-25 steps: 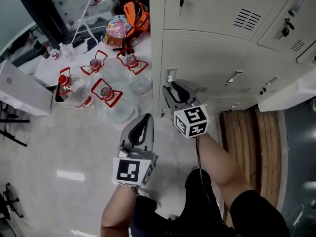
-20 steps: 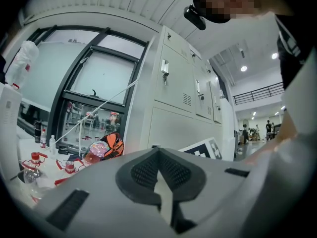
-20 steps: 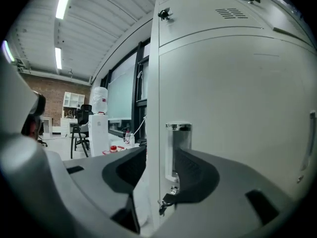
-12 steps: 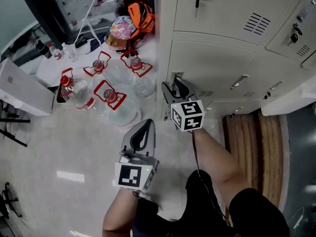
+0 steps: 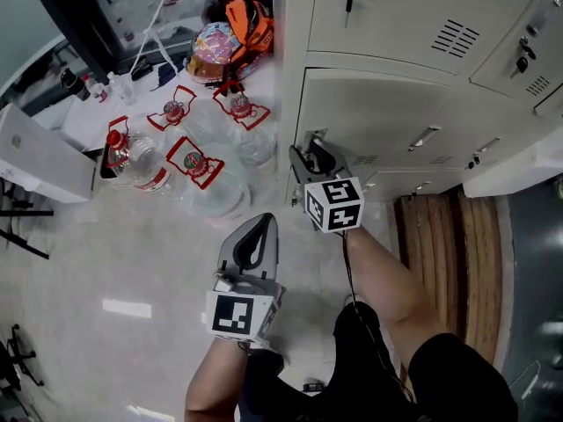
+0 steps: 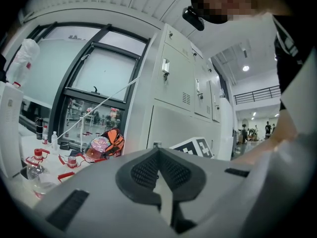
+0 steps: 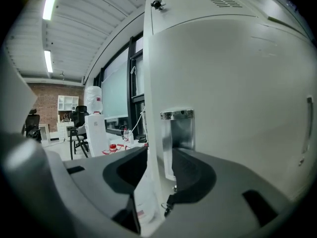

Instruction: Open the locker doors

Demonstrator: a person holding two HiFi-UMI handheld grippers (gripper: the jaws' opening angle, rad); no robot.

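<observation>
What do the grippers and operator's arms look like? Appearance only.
The left gripper and right gripper are grey shells with black ribbed pads, each carrying a white cube with black square markers. A thin black cable trails from the right one. Short black sleeve; forearms bare.

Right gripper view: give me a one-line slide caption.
Right gripper, jaws apart but just narrowed, straddles the locker door's left edge at its metal handle plate.

The right gripper [image 5: 312,151] holds its jaws, just narrowed, apart around the left edge of a locker door [image 5: 378,112] by its metal handle [image 5: 310,137], with the left gripper [image 5: 258,221] behind it and water bottles [image 5: 198,172] to its left.
</observation>
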